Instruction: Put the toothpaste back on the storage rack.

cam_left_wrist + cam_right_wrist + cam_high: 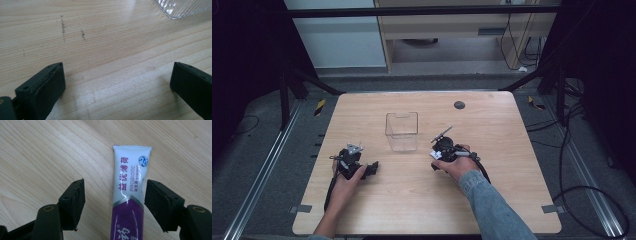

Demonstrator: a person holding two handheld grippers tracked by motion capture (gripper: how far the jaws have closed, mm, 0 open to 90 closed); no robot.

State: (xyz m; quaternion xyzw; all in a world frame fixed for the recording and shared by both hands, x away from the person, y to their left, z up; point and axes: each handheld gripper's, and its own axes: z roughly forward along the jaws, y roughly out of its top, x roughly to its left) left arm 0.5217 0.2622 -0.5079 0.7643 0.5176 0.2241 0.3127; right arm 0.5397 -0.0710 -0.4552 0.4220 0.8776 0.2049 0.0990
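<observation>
Jaws of the right gripper (pixel 113 202) are standing released astride a white-and-purple tube (pixel 129 192) lying flat on the tabletop (pixel 422 200), its long axis running away between them, nearer one jaw. Left gripper (pixel 117 85) is spread wide over bare wood beside a clear container (pixel 402 131).

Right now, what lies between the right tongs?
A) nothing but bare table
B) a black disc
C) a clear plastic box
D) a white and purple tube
D: the right gripper view shows the white and purple tube flat on the table, between the open right tongs.
</observation>
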